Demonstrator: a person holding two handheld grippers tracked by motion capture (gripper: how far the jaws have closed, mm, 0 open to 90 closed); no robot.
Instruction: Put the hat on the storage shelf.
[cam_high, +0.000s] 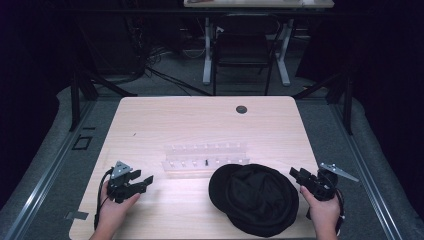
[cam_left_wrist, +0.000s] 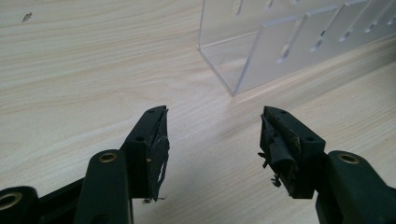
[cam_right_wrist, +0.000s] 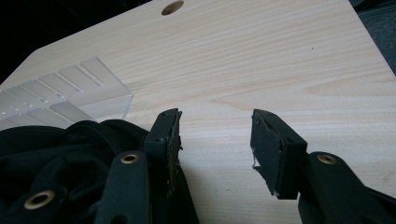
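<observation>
A black cloth cap (cam_high: 255, 197) lies on the light wooden table (cam_high: 200, 120) near its front edge, right of centre. Behind it stands a clear acrylic rack (cam_high: 205, 157) with slotted dividers. My left gripper (cam_high: 144, 181) rests on the table at the front left, open, with nothing between its jaws; the rack's end (cam_left_wrist: 243, 60) is ahead and to its right. My right gripper (cam_high: 296, 173) is open beside the cap's right edge. In the right gripper view (cam_right_wrist: 215, 135) the cap (cam_right_wrist: 70, 158) lies against the left jaw, bare wood between the jaws.
A round cable hole (cam_high: 241, 109) sits near the table's far edge. Beyond the table are a dark chair (cam_high: 243, 50) and a white desk frame (cam_high: 207, 50). Bare wood stretches across the table's far half and between the left gripper and the cap.
</observation>
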